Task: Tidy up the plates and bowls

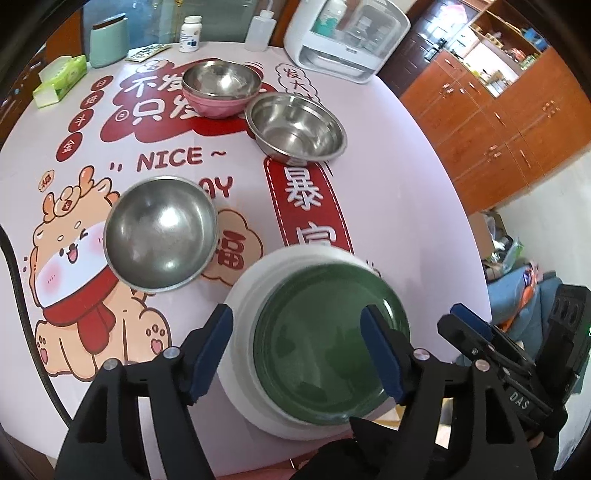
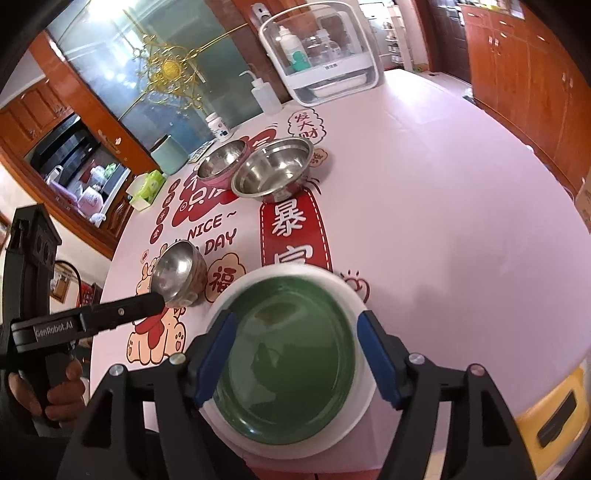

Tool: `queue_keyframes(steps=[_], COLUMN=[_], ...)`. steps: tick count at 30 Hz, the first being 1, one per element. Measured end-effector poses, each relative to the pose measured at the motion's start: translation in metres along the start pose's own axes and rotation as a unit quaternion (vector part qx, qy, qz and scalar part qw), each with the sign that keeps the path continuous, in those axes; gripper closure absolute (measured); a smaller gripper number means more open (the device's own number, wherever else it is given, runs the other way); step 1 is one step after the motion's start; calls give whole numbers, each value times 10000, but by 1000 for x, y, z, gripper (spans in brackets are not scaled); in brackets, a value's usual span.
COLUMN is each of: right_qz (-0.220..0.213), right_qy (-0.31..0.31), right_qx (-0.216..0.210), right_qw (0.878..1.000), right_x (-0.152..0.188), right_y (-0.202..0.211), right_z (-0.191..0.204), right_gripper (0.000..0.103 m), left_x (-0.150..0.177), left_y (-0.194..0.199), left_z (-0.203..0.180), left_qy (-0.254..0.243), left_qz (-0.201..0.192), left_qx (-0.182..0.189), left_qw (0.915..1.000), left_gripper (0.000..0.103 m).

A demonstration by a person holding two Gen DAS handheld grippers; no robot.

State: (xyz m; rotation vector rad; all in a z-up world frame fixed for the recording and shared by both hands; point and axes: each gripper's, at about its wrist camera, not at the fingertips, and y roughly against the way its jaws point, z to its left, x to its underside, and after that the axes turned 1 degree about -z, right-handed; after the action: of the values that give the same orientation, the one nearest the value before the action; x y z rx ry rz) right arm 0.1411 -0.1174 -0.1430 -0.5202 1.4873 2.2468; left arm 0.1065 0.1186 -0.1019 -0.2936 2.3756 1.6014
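Note:
A green plate (image 1: 328,343) lies stacked on a white plate (image 1: 251,295) at the table's near edge; both show in the right wrist view, green (image 2: 288,365) on white (image 2: 364,398). My left gripper (image 1: 299,354) is open above them, and my right gripper (image 2: 295,354) is open above them too. It also shows at the right of the left wrist view (image 1: 476,332). A small steel bowl (image 1: 160,232) stands left of the plates. A wider steel bowl (image 1: 295,127) and a steel bowl nested in a pink bowl (image 1: 221,88) stand farther back.
At the table's far edge stand a white box with a clear lid (image 1: 347,33), a squeeze bottle (image 1: 258,29), a pill bottle (image 1: 191,33), a mint canister (image 1: 107,40) and a green tissue box (image 1: 61,79). Wooden cabinets (image 1: 498,122) stand to the right.

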Motion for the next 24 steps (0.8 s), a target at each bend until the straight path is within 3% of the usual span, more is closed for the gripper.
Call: queue_keyframes(steps=[10,24], right_qz=[36,201], right_qy=[457,1037], right_qx=[-208,-574], right_qw=[9987,9927], right_x=[-50,-113], right_y=[-4,-34], right_z=[-16,-27], right_gripper=[34,33], left_x=[-35,-77], left_y=[-1,-20], left_z=[-20,-40], left_qy=[402,804], left_qz=[-321,-478], left_qx=[-223,-702], left_qw=[9984,9931], left_gripper=[26,26])
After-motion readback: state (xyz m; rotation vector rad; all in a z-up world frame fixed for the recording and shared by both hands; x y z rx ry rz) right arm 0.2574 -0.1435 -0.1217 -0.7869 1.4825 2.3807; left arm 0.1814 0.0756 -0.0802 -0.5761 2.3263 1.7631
